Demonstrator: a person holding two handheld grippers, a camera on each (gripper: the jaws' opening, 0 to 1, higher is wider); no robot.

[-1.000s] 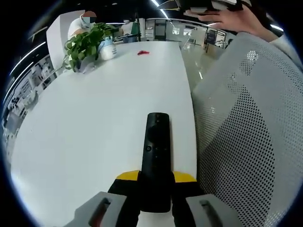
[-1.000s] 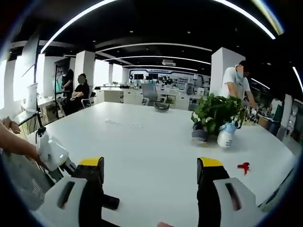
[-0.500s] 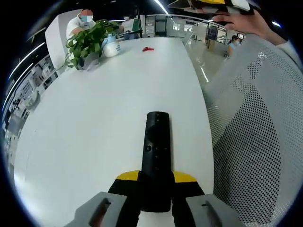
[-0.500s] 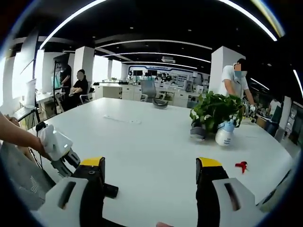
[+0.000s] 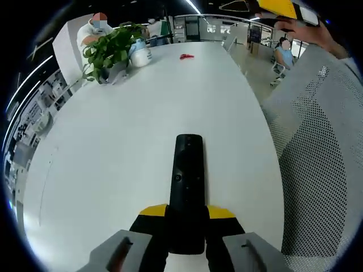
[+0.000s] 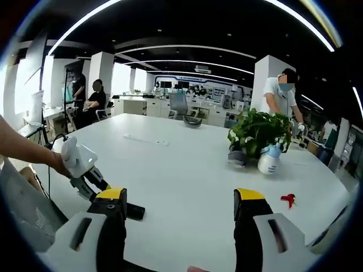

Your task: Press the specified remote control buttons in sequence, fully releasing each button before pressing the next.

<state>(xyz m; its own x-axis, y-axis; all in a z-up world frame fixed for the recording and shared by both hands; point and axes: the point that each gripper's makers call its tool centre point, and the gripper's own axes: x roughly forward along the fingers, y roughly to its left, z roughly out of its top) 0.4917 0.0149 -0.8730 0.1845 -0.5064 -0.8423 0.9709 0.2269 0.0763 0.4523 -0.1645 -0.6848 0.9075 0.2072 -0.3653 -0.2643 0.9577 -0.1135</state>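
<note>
A slim black remote control [image 5: 186, 181] lies lengthwise between my left gripper's [image 5: 187, 213] yellow-tipped jaws, which are shut on its near end; its far end sticks out over the white table [image 5: 113, 141]. From the right gripper view, the left gripper [image 6: 85, 167] comes in from the left in a person's hand, with the remote's tip [image 6: 135, 211] showing beside my jaw. My right gripper [image 6: 180, 198] is held above the table, open, with nothing between its jaws. Its yellow part [image 5: 279, 8] shows at the top right of the left gripper view.
A potted plant [image 6: 258, 133] and a white spray bottle [image 6: 269, 161] stand toward the table's far side, with a small red object [image 6: 288, 199] near them. A white mesh chair back [image 5: 323, 147] flanks the table. A person [image 6: 279, 96] stands behind the plant; others sit farther off.
The left gripper and its remote have swung further over the table, away from the mesh chair. In the right gripper view the left gripper has come further in from the left.
</note>
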